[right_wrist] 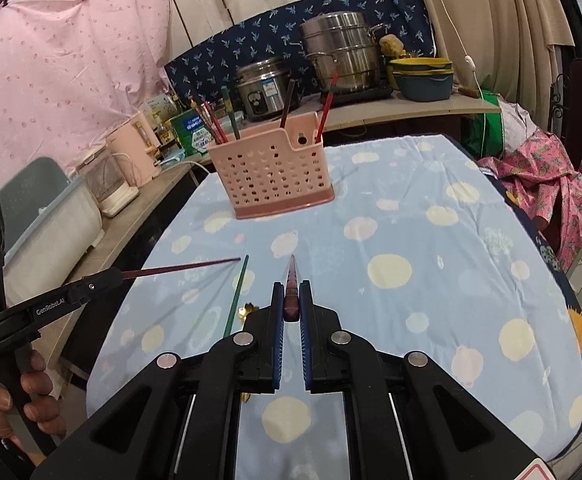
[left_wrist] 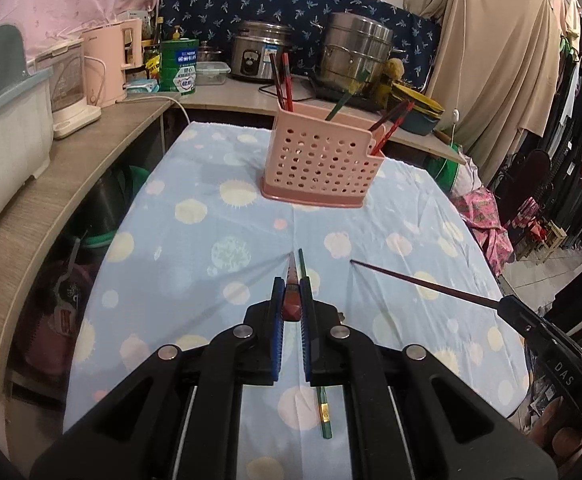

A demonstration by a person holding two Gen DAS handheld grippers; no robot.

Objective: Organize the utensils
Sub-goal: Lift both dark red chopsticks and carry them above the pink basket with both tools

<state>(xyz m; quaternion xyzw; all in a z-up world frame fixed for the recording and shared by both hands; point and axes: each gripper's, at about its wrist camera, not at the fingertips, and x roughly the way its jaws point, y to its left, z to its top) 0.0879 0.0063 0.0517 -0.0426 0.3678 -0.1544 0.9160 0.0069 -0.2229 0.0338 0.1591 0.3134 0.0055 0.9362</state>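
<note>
Both grippers are clamped on dark red chopsticks: the left gripper (left_wrist: 292, 300) holds one, the right gripper (right_wrist: 291, 300) another. A green chopstick (right_wrist: 236, 296) lies near on the table. Lift each tip over the far pink holder (left_wrist: 323, 162), then drop it in slowly.

The left gripper (left_wrist: 291, 300) points forward over the table, its two blue-padded fingers (left_wrist: 278, 300) drawn close together and clamped on a thin reddish stick — the pads press it from both sides. The right gripper (right_wrist: 291, 303) sits in the same pose, level and aimed at the far side, its pads (right_wrist: 305, 304) likewise pinched on a thin dark-red stick. Each shows in the other's view: the right gripper enters from the near right in the left camera, the left from the near left in the right camera, where the person's left hand (right_wrist: 15, 404) wraps its handle, fingers curled.
</note>
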